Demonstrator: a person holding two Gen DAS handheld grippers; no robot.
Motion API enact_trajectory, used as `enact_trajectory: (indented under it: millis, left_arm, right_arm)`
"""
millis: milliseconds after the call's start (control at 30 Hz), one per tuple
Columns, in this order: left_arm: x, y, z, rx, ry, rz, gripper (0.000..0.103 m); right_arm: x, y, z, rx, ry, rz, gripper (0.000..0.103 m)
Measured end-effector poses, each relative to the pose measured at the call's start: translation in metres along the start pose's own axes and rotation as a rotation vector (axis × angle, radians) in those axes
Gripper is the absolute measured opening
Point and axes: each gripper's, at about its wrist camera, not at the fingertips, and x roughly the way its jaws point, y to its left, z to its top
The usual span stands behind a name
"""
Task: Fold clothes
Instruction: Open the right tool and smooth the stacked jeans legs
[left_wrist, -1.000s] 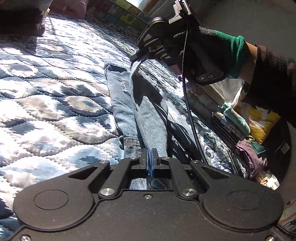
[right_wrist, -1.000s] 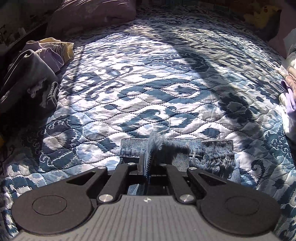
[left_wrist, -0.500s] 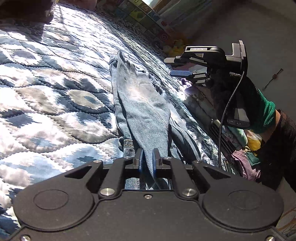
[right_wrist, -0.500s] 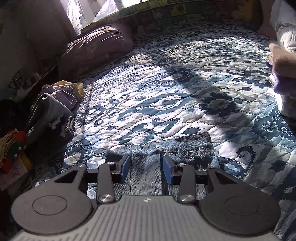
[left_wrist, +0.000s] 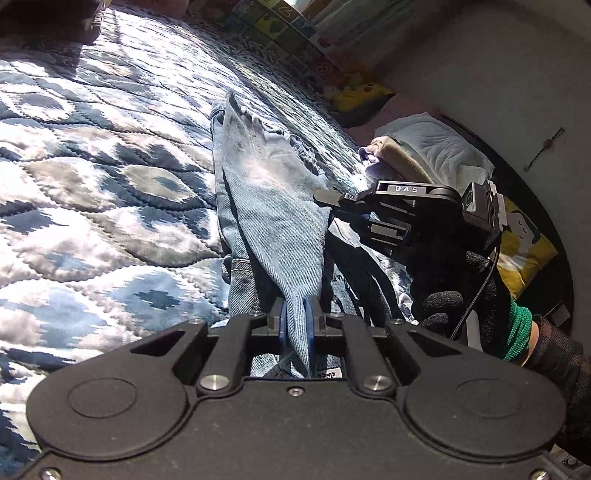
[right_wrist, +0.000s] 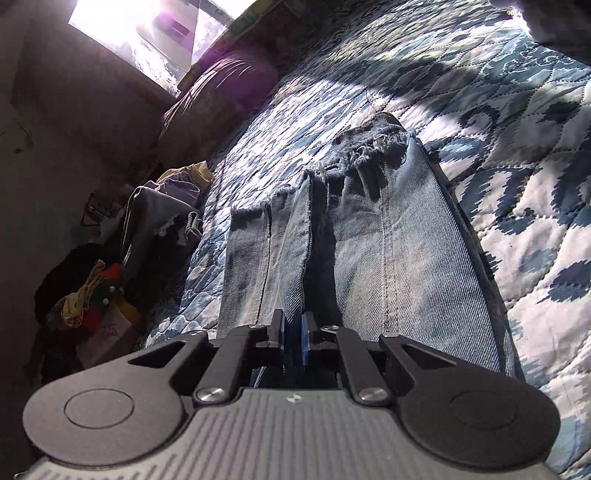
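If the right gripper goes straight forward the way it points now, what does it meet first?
The right gripper would run along the jeans toward their frayed hems; depth is unclear, but beyond them lies the quilt. Its jaws already look closed on a denim fold.

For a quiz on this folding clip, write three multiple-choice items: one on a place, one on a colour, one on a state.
1. Where do the light blue frayed denim jeans lie?
A. on the blue-and-white quilted bedspread
B. on a wooden floor
C. in a basket

2. What colour is the knitted cuff of the black glove?
A. red
B. green
C. white

3. How is the left claw?
A. wide open above the bed
B. shut on nothing
C. shut on a fold of the jeans

Key: A, the denim lies spread over the quilting in both views; B, a green band shows at the wrist; C, denim runs between its blue pads.
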Motion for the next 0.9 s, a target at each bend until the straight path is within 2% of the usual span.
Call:
enact_trajectory:
  millis: [67, 233, 300, 333, 367, 400, 433, 500, 600, 733, 833, 900]
  left_arm:
    - [-0.004, 0.005, 0.0, -0.009, -0.001, -0.008, 0.001]
    - [-0.005, 0.013, -0.002, -0.023, 0.017, -0.012, 0.0]
    - [-0.003, 0.011, -0.001, -0.01, 0.031, -0.015, 0.001]
    - [-0.002, 0.011, -0.001, -0.007, 0.036, -0.012, 0.002]
    - [-0.002, 0.011, 0.0, -0.004, 0.04, -0.013, 0.004]
    - [-0.004, 0.01, 0.0, 0.002, 0.042, -0.017, 0.008]
    - [-0.005, 0.009, 0.001, 0.006, 0.042, -0.02, 0.019]
    - [-0.013, 0.01, 0.005, 0.0, 0.015, -0.032, 0.033]
    - [-0.025, 0.025, 0.015, -0.081, -0.044, -0.041, 0.033]
    - [-0.026, 0.036, 0.025, -0.141, -0.09, -0.033, 0.032]
    - [-0.021, 0.031, 0.03, -0.123, -0.083, -0.044, 0.032]
    - [-0.019, 0.022, 0.032, -0.086, -0.081, -0.045, 0.032]
  right_arm:
    - [-0.005, 0.0, 0.006, -0.007, -0.032, -0.023, 0.007]
    - [0.004, 0.007, 0.01, -0.187, 0.088, -0.099, 0.007]
    - [0.0, 0.006, 0.01, -0.186, 0.095, -0.107, 0.011]
    - [-0.002, 0.006, 0.009, -0.187, 0.093, -0.115, 0.018]
    - [-0.008, 0.007, 0.009, -0.194, 0.077, -0.122, 0.02]
    - [-0.013, 0.01, 0.008, -0.208, 0.061, -0.127, 0.02]
    - [-0.017, 0.013, 0.008, -0.228, 0.043, -0.14, 0.02]
    - [-0.027, 0.025, 0.005, -0.299, -0.006, -0.176, 0.021]
    - [-0.037, 0.052, -0.005, -0.452, -0.052, -0.178, 0.021]
    - [-0.037, 0.089, -0.03, -0.624, -0.048, -0.114, 0.021]
    - [-0.026, 0.099, -0.056, -0.713, 0.006, -0.108, 0.037]
    - [-0.014, 0.094, -0.071, -0.736, 0.05, -0.165, 0.037]
